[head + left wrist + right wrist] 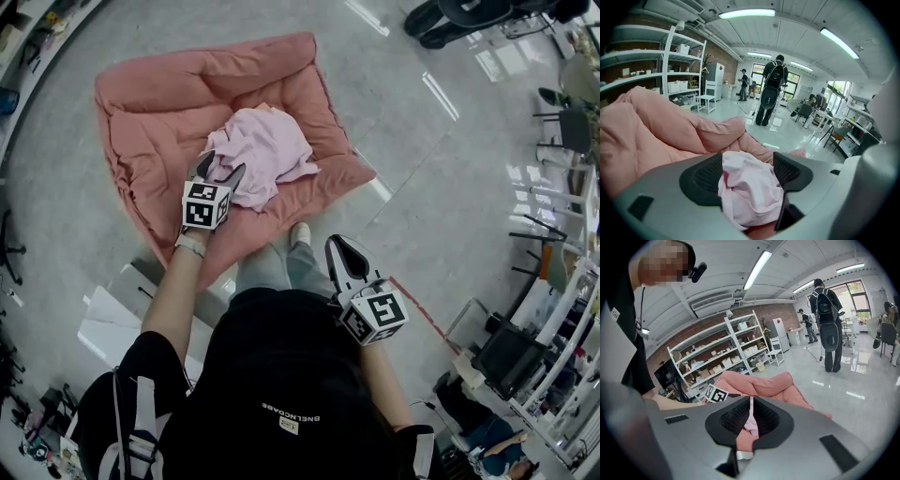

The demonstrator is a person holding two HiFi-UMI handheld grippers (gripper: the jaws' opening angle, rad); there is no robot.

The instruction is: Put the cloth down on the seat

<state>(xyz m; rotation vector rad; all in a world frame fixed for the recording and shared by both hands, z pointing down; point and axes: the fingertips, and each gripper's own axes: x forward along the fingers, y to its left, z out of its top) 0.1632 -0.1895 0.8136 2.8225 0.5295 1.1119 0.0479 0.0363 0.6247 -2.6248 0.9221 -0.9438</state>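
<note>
A pale pink cloth lies crumpled in the hollow of a salmon-pink cushion seat on the floor. My left gripper hovers at the cloth's near edge with its jaws spread wide. In the left gripper view the cloth bulges between the open jaws of the left gripper, resting on the seat. My right gripper is held back by the person's waist, shut and empty. The right gripper points toward the seat, with the cloth far beyond its tips.
The person's legs and a shoe stand at the seat's near edge. White boxes sit to the left, chairs and tables to the right. Shelving lines the brick wall. A person with a backpack stands further off.
</note>
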